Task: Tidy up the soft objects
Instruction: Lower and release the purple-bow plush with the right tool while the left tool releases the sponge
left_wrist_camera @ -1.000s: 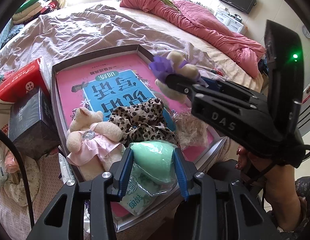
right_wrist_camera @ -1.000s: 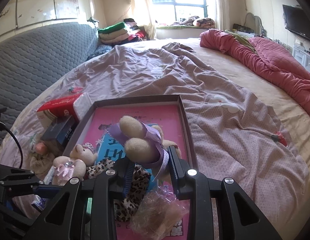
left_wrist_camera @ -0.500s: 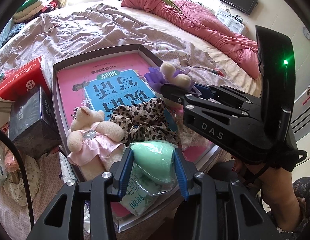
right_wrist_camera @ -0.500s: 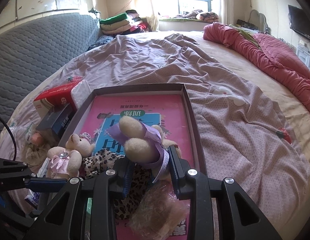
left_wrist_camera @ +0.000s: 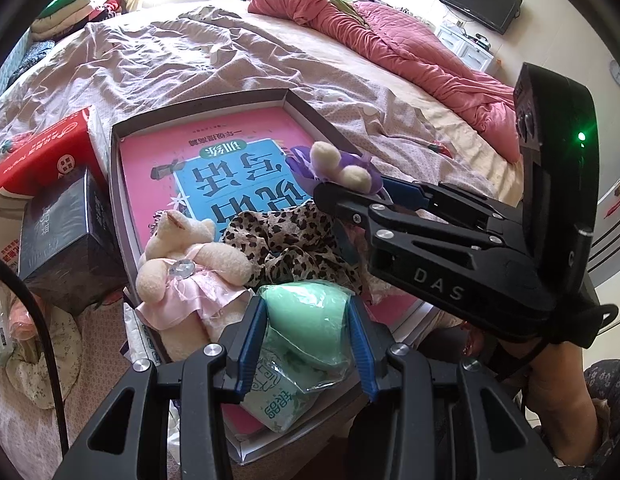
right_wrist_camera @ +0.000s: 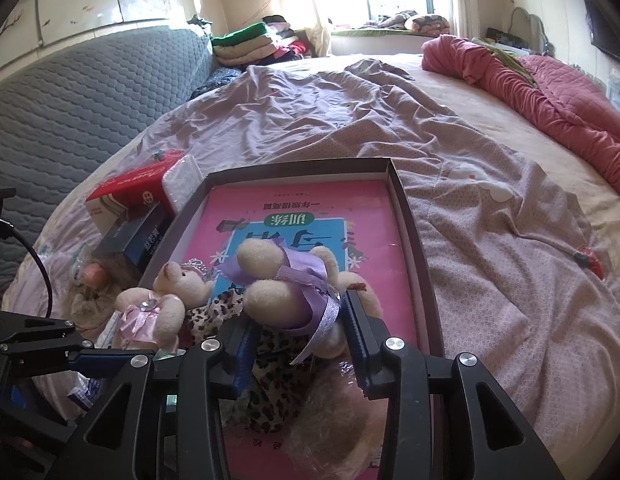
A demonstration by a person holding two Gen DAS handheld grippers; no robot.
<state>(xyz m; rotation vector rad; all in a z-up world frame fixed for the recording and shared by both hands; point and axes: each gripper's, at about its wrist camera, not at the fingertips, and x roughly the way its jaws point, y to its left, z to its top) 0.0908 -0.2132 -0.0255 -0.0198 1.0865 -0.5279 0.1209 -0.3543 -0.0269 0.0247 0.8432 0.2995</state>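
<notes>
A grey tray (left_wrist_camera: 114,184) lined with a pink book lies on the bed. In it lie a pink-dressed teddy bear (left_wrist_camera: 182,264), a leopard-print cloth (left_wrist_camera: 294,240) and a clear crinkly bag (right_wrist_camera: 329,420). My left gripper (left_wrist_camera: 306,344) is shut on a mint-green soft item in a plastic bag (left_wrist_camera: 306,328) at the tray's near edge. My right gripper (right_wrist_camera: 298,340) is shut on a purple-dressed teddy bear (right_wrist_camera: 286,280), held just above the leopard cloth; it also shows in the left wrist view (left_wrist_camera: 337,168).
A red carton (left_wrist_camera: 42,152) and a black box (left_wrist_camera: 62,236) sit left of the tray, with a floral cloth (left_wrist_camera: 42,360) below them. A rolled pink quilt (left_wrist_camera: 409,44) lies at the far right of the bed. A grey padded headboard (right_wrist_camera: 70,120) is at left.
My right gripper has moved lower and toward the tray's near side with the purple bear, now just over the leopard cloth. My left gripper has stayed put with the green item.
</notes>
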